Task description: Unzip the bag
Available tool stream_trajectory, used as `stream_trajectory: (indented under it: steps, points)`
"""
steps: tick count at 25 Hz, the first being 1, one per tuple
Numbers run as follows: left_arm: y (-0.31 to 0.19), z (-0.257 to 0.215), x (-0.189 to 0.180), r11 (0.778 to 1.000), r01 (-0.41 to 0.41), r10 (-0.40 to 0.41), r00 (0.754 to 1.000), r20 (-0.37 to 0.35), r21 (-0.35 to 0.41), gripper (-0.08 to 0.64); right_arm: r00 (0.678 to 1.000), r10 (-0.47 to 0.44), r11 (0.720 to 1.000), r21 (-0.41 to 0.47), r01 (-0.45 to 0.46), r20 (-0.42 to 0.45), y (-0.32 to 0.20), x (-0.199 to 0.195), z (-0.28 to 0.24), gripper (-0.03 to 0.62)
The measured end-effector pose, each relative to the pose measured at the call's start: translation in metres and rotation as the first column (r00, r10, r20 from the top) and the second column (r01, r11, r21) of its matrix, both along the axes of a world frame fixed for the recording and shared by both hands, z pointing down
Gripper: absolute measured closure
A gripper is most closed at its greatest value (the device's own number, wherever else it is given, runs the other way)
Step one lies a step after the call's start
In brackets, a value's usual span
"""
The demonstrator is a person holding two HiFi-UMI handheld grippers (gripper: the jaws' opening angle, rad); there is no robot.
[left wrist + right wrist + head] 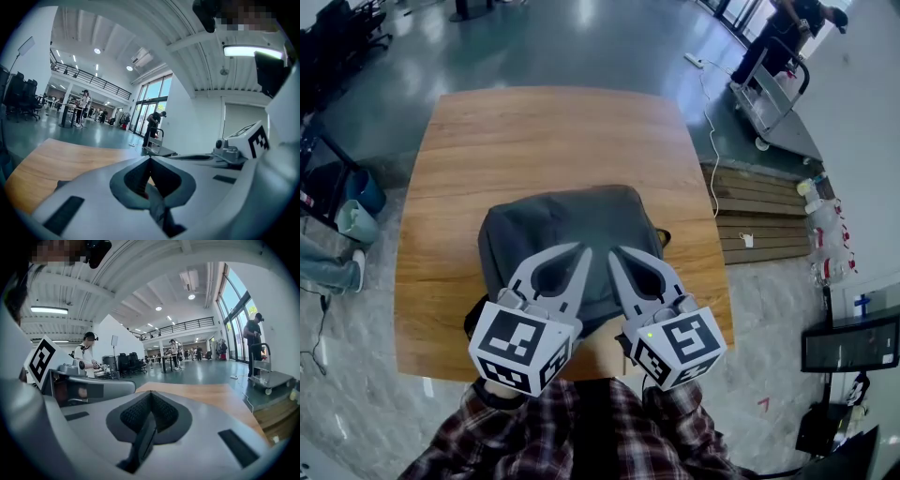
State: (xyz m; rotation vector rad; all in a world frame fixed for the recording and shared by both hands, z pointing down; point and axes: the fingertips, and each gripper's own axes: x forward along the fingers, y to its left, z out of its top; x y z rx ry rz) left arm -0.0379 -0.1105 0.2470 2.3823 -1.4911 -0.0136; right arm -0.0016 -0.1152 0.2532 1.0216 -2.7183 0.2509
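Note:
A dark grey bag (553, 225) lies on the wooden table (534, 131), close to the near edge. I cannot make out its zip. My left gripper (584, 249) and right gripper (614, 253) hover side by side over the bag's near half, tips pointing away from me. Both are shut with nothing between the jaws. In the left gripper view the left gripper (150, 158) has its jaws meeting at the tips, and a sliver of the bag (63, 184) shows below. The right gripper (151, 393) is likewise closed in the right gripper view, looking out over the table (206, 397).
The far half of the table is bare wood. A wooden pallet (759, 211) lies on the floor to the right, with a cable (710, 131) beside it. A person with a cart (773, 66) stands at the far right. Bins (356, 206) sit on the left.

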Motion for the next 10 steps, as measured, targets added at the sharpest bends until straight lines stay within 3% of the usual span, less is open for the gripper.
stream_trajectory:
  steps: [10]
  points:
    - [0.0,0.0026,0.0031,1.0,0.001,-0.001,1.0,0.0,-0.01,0.551,1.0,0.006,1.0,-0.006,-0.006,-0.005,0.0007,0.0037,0.0039,0.581]
